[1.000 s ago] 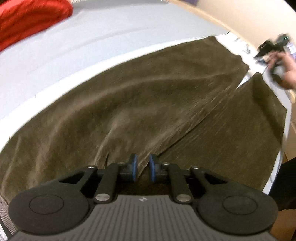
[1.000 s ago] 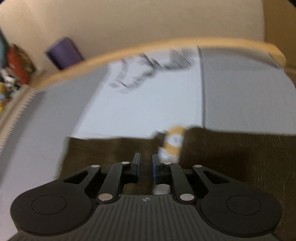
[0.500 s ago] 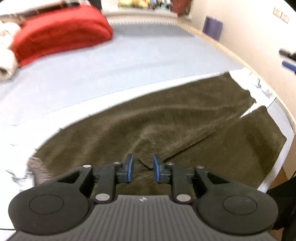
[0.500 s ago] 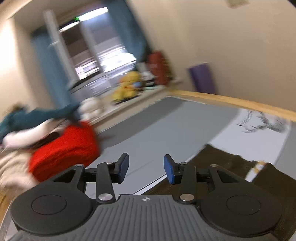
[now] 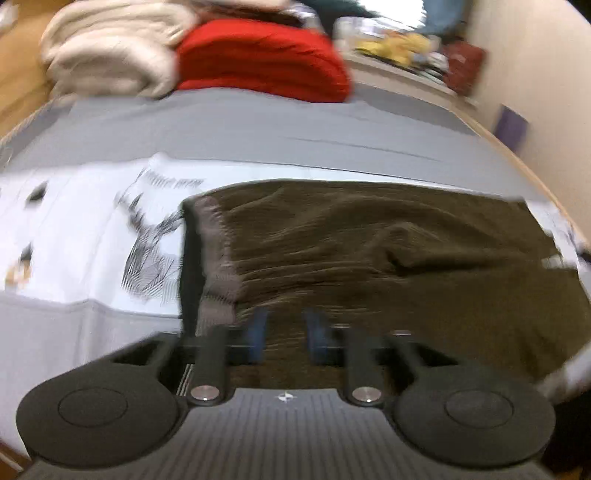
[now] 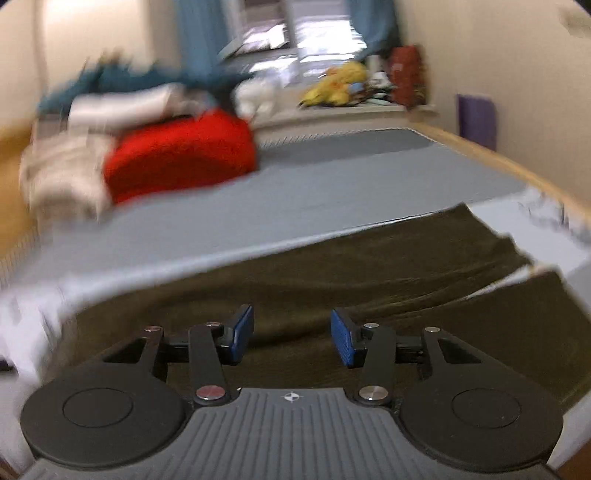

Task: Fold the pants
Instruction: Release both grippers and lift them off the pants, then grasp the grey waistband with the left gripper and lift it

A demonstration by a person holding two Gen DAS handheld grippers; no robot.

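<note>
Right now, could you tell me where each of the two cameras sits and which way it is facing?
Left wrist: rides on the left gripper, looking across the brown pants toward the red blanket; its two fingers show, slightly apart.
Right wrist: rides on the right gripper, low over the pants, facing the window; its fingers show, wide apart.
Shared: the pants, the grey bed sheet, the red blanket.
</note>
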